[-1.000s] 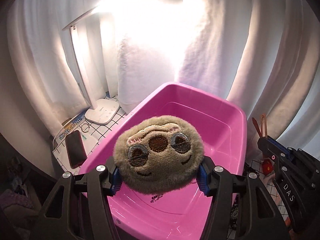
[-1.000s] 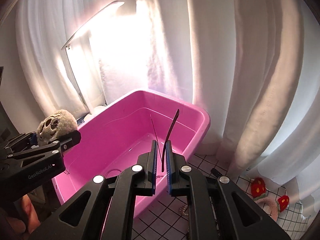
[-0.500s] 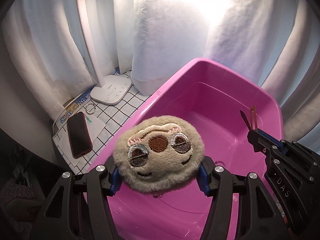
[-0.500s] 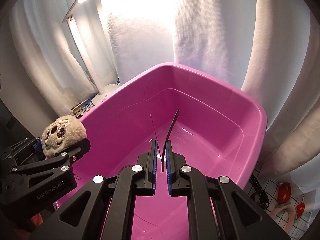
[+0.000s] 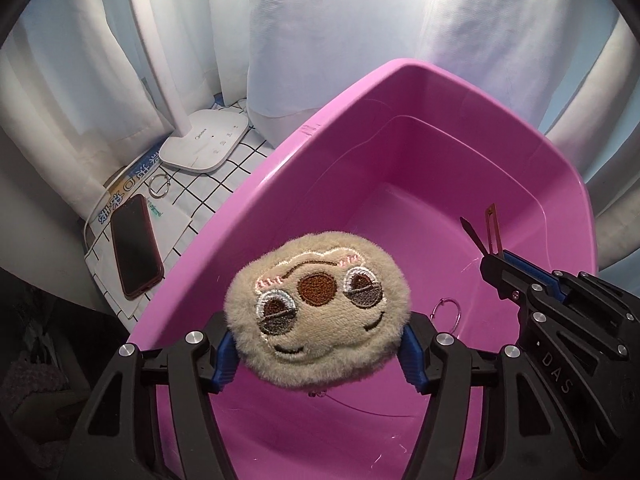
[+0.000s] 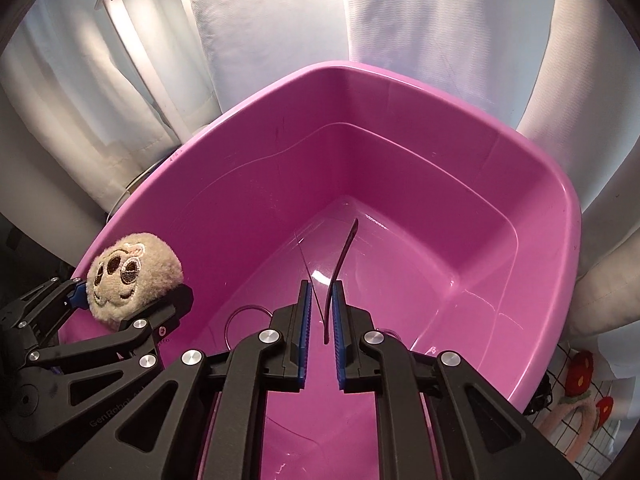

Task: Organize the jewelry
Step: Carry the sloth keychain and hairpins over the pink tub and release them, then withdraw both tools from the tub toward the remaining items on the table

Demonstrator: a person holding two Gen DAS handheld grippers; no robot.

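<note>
My left gripper [image 5: 316, 354] is shut on a fuzzy beige plush clip with an embroidered face [image 5: 316, 312], held over the near left rim of the pink plastic tub [image 5: 360, 92]. It also shows in the right wrist view [image 6: 132, 276]. My right gripper [image 6: 320, 312] is shut on a thin dark hair clip [image 6: 340, 272] whose prongs stick out over the tub's inside; the clip shows in the left wrist view [image 5: 480, 232] too. A thin metal ring [image 5: 450, 314] lies on the tub floor.
A white lamp base [image 5: 204, 144], a metal ring [image 5: 159, 181] and a dark phone [image 5: 135, 246] lie on the grid cloth left of the tub. White curtains hang behind. Red and pink fabric items [image 6: 580, 376] lie right of the tub.
Both grippers have tilted down and moved forward over the tub, each still holding its item. The tub now fills more of both views.
</note>
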